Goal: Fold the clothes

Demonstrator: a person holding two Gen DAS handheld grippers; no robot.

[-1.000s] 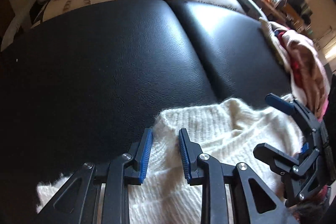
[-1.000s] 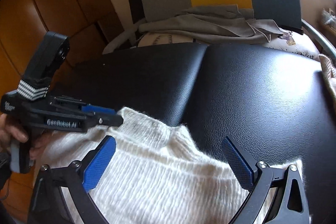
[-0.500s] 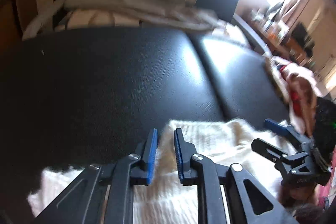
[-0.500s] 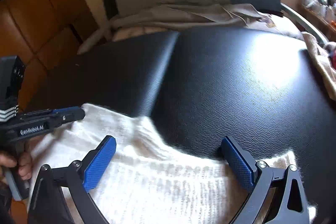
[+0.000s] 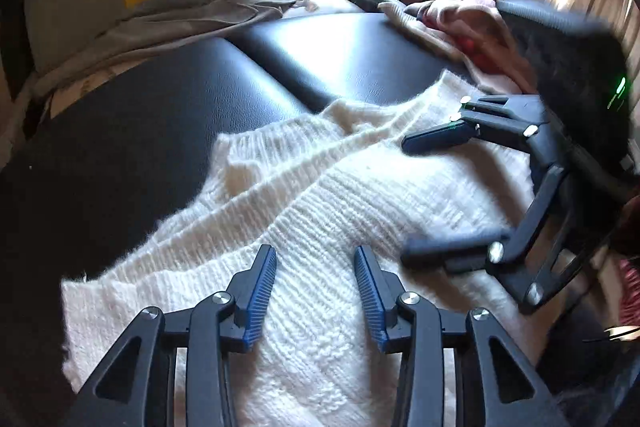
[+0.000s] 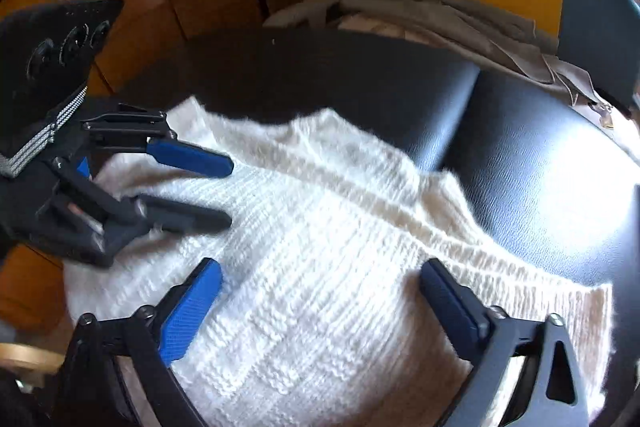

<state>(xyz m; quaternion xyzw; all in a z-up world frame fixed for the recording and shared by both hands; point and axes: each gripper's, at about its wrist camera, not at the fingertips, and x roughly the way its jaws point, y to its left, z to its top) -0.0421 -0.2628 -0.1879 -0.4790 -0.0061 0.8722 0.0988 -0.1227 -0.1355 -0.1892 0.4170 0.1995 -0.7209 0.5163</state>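
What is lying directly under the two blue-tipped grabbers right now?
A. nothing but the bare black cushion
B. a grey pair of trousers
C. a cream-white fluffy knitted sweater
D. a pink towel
C: both views show the cream-white fluffy knitted sweater spread on the black leather cushion, beneath the open left gripper and the open right gripper.

Daylight pours in from my two o'clock, throwing white glare on the glossy black leather cushion (image 6: 560, 187). My fluffy white knitted sweater (image 5: 320, 195) reads slightly soft with motion blur. Fisheye edges bend and darken; the far room is overexposed, hazy.
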